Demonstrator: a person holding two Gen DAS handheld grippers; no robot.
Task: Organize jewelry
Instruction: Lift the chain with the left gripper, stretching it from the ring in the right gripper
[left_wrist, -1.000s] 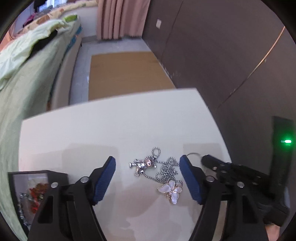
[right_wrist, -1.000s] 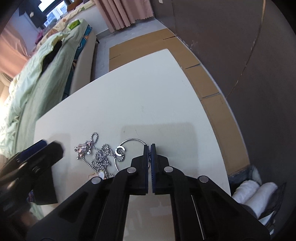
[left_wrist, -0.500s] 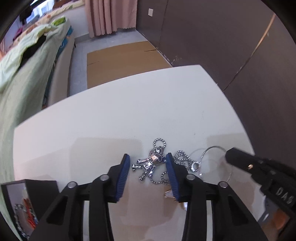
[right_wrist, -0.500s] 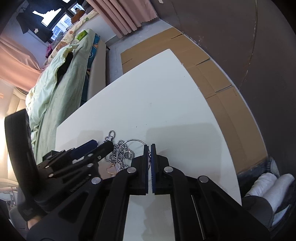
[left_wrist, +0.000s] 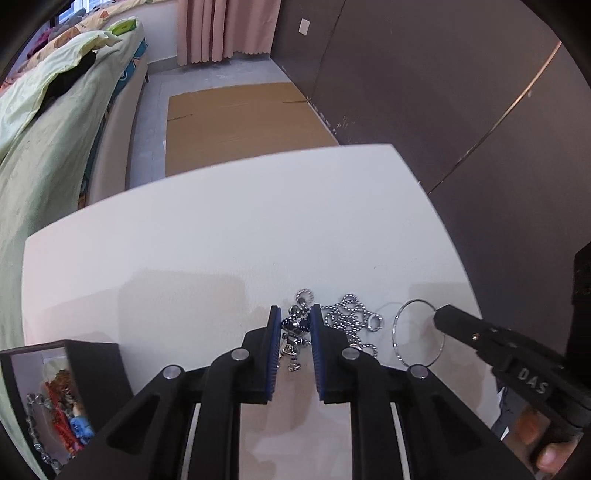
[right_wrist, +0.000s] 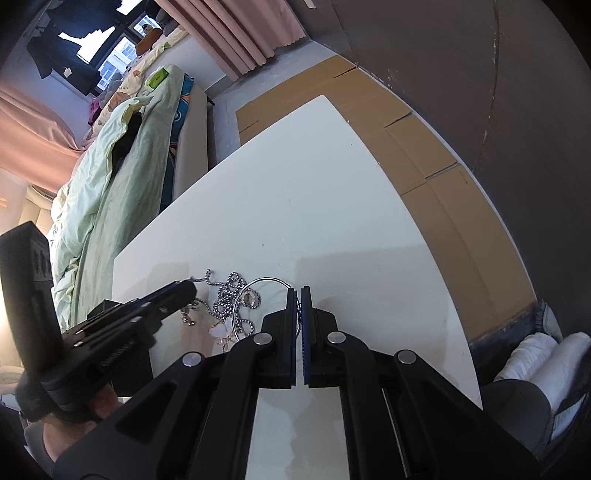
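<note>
Left gripper (left_wrist: 293, 321) sits low over the white table (left_wrist: 221, 240), its jaws closing around the small silver figure pendant (left_wrist: 295, 326); a second ago they stood wide apart over the whole jewelry pile, half a second ago halfway in. The pendant now lies between the blue pads (left_wrist: 274, 339), which look just about on it, though whether they press yet cannot be told for sure. The ball chain (left_wrist: 351, 321) trails off to the right of the pendant, in a loose heap, with a pale butterfly pendant (right_wrist: 221, 332) near the closer end of it. Right gripper (right_wrist: 299, 295) has its jaws together, as it did throughout the last second, its tip on the thin wire hoop (left_wrist: 417, 332) at the right side of the pile; a grip on the wire looks likely but is too fine to confirm. An open black box (left_wrist: 66, 369) at the near left already holds some colourful pieces. Judgement: the pickup of the figure pendant is nearly made, with the transfer to the box not yet begun. Risk: the chain is tangled with the hoop, so a lift may drag the rest along.
</note>
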